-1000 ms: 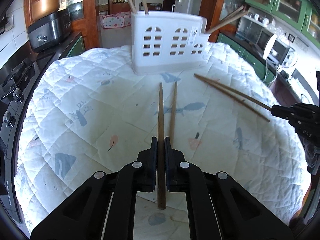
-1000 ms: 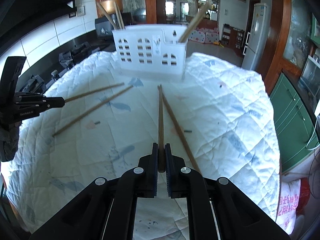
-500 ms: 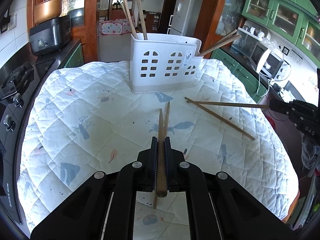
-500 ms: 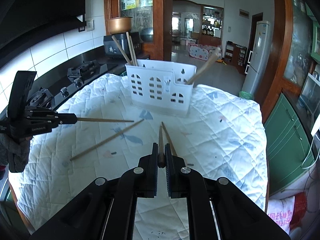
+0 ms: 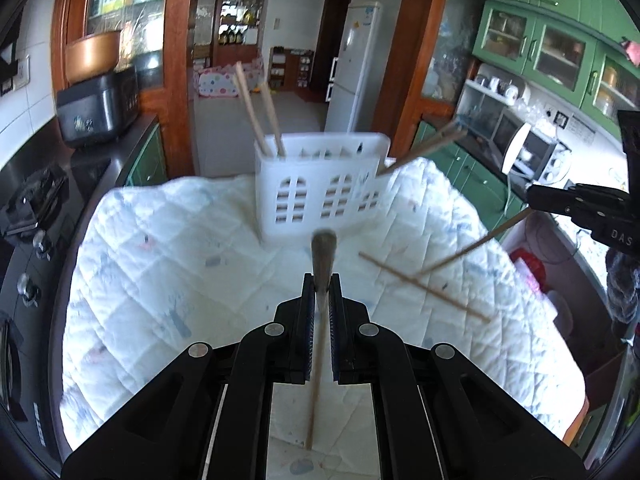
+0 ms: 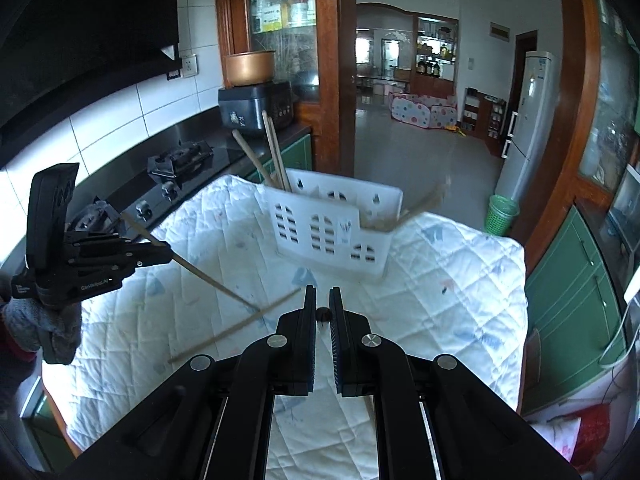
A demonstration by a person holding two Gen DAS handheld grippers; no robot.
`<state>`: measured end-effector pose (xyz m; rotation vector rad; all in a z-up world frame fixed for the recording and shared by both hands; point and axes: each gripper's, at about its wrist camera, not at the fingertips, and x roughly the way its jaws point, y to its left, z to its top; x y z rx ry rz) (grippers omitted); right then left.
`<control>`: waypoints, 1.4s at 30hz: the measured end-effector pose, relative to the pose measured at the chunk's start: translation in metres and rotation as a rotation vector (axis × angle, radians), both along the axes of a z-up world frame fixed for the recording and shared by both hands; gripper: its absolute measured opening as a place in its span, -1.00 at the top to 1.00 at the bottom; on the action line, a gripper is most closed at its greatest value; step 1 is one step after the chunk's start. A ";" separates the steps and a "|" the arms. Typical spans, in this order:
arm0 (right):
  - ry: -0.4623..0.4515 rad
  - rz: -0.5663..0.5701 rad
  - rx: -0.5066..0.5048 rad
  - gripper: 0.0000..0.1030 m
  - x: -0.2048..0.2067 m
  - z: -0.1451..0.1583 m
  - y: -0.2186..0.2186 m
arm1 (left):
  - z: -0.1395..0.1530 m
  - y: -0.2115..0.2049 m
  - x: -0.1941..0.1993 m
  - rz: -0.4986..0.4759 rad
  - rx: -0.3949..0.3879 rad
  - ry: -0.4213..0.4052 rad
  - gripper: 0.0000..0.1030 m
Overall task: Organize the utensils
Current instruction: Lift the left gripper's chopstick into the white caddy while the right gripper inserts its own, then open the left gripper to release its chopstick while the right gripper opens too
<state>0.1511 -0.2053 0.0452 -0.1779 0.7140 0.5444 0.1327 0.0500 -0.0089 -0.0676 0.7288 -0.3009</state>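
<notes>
My left gripper point(image 5: 322, 280) is shut on a wooden chopstick point(image 5: 322, 250), held above the quilted table cover point(image 5: 160, 264); its blurred end points up at the camera. In the right wrist view the left gripper point(image 6: 170, 252) shows at the left with that chopstick point(image 6: 212, 278) slanting down. My right gripper point(image 6: 323, 292) is shut on another chopstick point(image 6: 323, 315), seen end-on. It shows at the right edge of the left wrist view point(image 5: 530, 196). One loose chopstick point(image 5: 424, 288) lies on the cover, another point(image 6: 236, 326) nearer the left hand. The white slotted basket point(image 5: 320, 196) beyond holds several chopsticks.
A gas hob point(image 5: 32, 200) and a black rice cooker point(image 5: 96, 112) line the counter left of the table. A microwave point(image 5: 532, 152) and green cabinets point(image 6: 576, 300) stand to the right. A green bin point(image 6: 502, 214) sits on the floor beyond.
Both grippers have risen, each lifting its chopstick off the cover. One chopstick of each pair stayed lying on the quilt. The basket now sits lower and farther in both views.
</notes>
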 end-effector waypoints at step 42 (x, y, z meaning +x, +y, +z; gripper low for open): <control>-0.125 -0.077 0.107 0.86 0.158 0.052 0.049 | 0.065 -0.017 0.156 0.106 0.017 -0.157 0.87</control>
